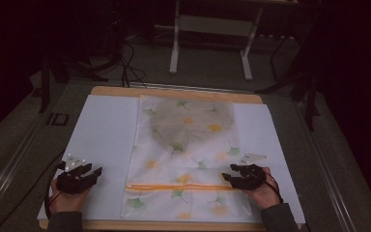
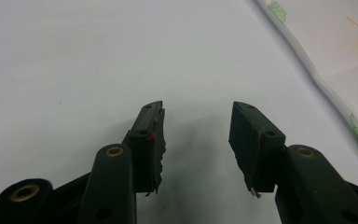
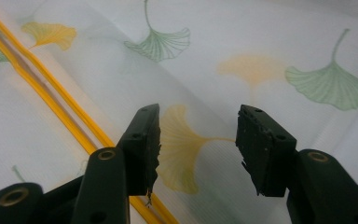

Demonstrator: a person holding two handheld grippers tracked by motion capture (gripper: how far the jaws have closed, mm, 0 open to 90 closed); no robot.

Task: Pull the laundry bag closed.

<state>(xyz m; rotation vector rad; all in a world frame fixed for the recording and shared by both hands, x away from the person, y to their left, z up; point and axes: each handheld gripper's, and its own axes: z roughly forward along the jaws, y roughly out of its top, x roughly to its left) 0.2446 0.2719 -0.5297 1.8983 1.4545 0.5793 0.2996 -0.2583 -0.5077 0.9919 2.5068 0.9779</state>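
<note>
Left gripper (image 2: 196, 140): jaws open over white sheet (image 1: 104, 130) | right gripper (image 3: 198, 144): jaws open above thin ginkgo-print cloth (image 1: 188, 145), beside its orange stripe (image 1: 174, 186), near table's front edge

High view overhead facing forward, gripper views close, sharing the cloth (image 1: 188, 150)

White cloth (image 1: 188, 145): green and yellow ginkgo leaves, orange stripes (image 1: 174, 186). White sheet (image 1: 106, 140) on tan desk (image 1: 174, 92). Black tools.

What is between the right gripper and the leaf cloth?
Nothing visible. The right gripper sits open at the cloth's right edge, over a yellow leaf print beside the orange stripe, with nothing between its fingers and the fabric.
</note>
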